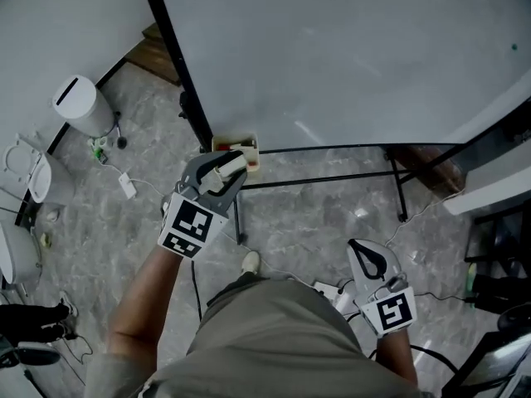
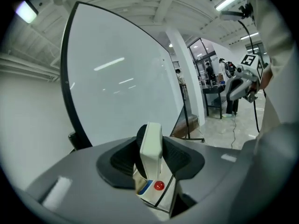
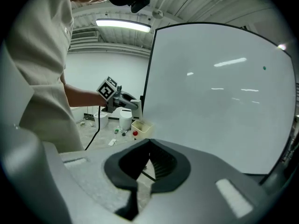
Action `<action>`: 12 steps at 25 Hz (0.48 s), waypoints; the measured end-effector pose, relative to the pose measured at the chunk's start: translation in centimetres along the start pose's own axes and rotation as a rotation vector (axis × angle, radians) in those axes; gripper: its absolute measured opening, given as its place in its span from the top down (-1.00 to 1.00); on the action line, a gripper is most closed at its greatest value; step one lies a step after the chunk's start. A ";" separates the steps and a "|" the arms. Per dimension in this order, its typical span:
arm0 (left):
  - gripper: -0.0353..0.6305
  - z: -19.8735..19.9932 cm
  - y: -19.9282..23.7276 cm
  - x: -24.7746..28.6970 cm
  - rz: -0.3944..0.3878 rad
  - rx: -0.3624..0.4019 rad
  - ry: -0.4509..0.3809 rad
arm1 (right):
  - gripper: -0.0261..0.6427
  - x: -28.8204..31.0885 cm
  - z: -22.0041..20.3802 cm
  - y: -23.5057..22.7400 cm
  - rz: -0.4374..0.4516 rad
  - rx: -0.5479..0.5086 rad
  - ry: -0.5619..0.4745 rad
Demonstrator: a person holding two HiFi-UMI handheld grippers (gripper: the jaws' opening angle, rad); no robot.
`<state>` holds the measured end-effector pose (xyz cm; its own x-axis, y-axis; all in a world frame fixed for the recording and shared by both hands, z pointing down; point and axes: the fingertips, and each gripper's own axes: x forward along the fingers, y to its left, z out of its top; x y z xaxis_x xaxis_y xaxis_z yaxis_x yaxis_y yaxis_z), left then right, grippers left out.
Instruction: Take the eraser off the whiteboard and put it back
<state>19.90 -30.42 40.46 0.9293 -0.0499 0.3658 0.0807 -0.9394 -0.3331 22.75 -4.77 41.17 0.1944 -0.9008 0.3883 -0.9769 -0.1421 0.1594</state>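
Observation:
A cream eraser [image 2: 152,146] stands upright between the pads of my left gripper [image 2: 152,140], which is shut on it. In the head view the left gripper [image 1: 226,171] holds the eraser [image 1: 232,165] just below the whiteboard's [image 1: 348,56] lower left corner, over a cream marker tray [image 1: 249,145]. The tray [image 2: 161,197], with red and blue marker caps in it, shows right under the eraser. My right gripper [image 1: 371,259] hangs low at the right, shut and empty. Its own view looks at the whiteboard [image 3: 219,92], with the left gripper [image 3: 125,101] and the tray [image 3: 141,127] in the distance.
The whiteboard's black stand legs [image 1: 398,191] cross the marble floor. A white cylindrical unit [image 1: 83,104], a power strip [image 1: 126,186] and cables lie at the left. My shoe [image 1: 250,262] is below the tray. People stand far off [image 2: 229,97].

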 end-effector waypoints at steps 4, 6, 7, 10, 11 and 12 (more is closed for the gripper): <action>0.37 2.4 -1.0 -4.2 0.066 -0.050 -0.038 | 0.91 -0.4 0.3 0.2 0.078 -0.031 -0.027; 0.37 3.2 -1.6 -6.5 0.103 -0.072 -0.048 | 0.91 -0.6 0.1 0.6 0.120 -0.046 -0.035; 0.37 3.6 -1.9 -7.6 0.123 -0.084 -0.052 | 0.91 -0.8 0.0 0.8 0.140 -0.053 -0.040; 0.37 4.6 -3.3 -11.0 0.182 -0.137 -0.067 | 0.91 -1.2 -0.4 1.3 0.197 -0.067 -0.056; 0.37 5.0 -3.8 -12.1 0.202 -0.153 -0.072 | 0.92 -1.3 -0.5 1.4 0.216 -0.071 -0.061; 0.37 5.3 -4.4 -13.2 0.223 -0.164 -0.074 | 0.91 -1.5 -0.6 1.5 0.234 -0.077 -0.066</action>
<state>9.22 -23.88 32.54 0.9418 -0.2426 0.2328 -0.1827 -0.9505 -0.2514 20.99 -3.40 41.34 -0.0452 -0.9305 0.3635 -0.9846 0.1030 0.1413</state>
